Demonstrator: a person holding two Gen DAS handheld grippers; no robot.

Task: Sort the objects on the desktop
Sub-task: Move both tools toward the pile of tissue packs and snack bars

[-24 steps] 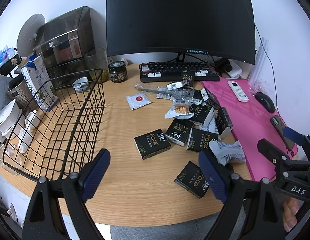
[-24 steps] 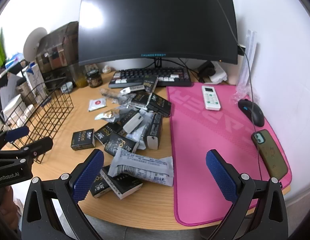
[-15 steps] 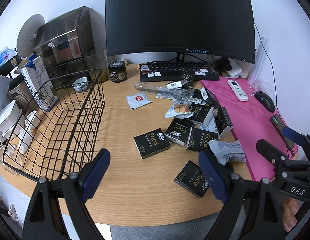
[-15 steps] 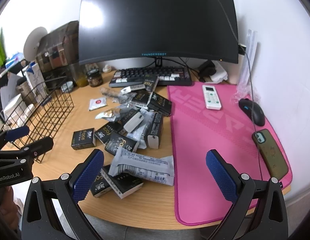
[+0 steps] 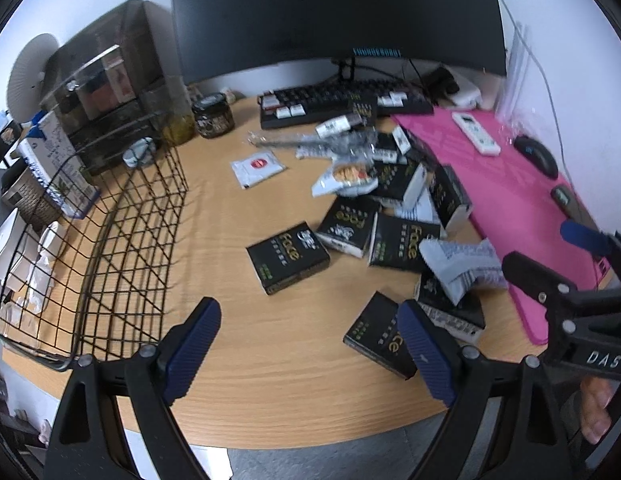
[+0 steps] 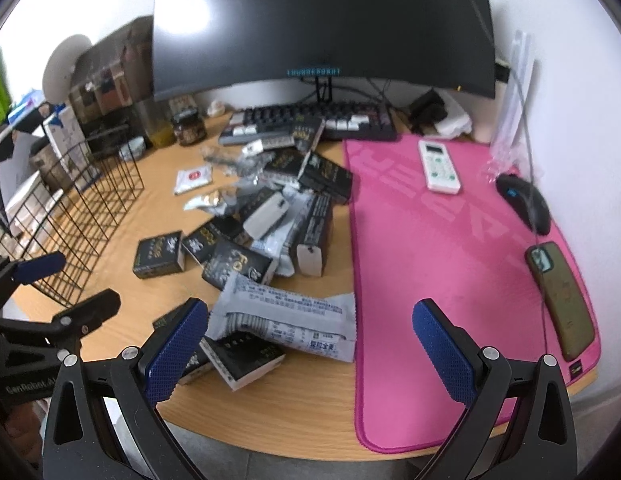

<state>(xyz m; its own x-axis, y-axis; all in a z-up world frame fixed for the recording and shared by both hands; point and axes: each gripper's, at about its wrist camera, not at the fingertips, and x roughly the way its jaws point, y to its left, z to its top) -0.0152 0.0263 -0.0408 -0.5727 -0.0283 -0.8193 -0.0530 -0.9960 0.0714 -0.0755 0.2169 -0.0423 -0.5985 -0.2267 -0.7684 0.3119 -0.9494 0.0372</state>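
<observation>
Now grey packet (image 6: 286,316) between open right tongs (image 6: 310,344), untouched.

"Face" on black boxes (image 5: 288,257); "DAS" on right gripper (image 5: 582,272); "GenRobot.AI" on left gripper (image 6: 66,288). Monitor badge (image 6: 313,72) blurred, unreadable.

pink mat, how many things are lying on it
3: a white remote control at the far end, a black computer mouse by the right edge, and a phone in an olive case nearer on the pink desk mat.
</observation>
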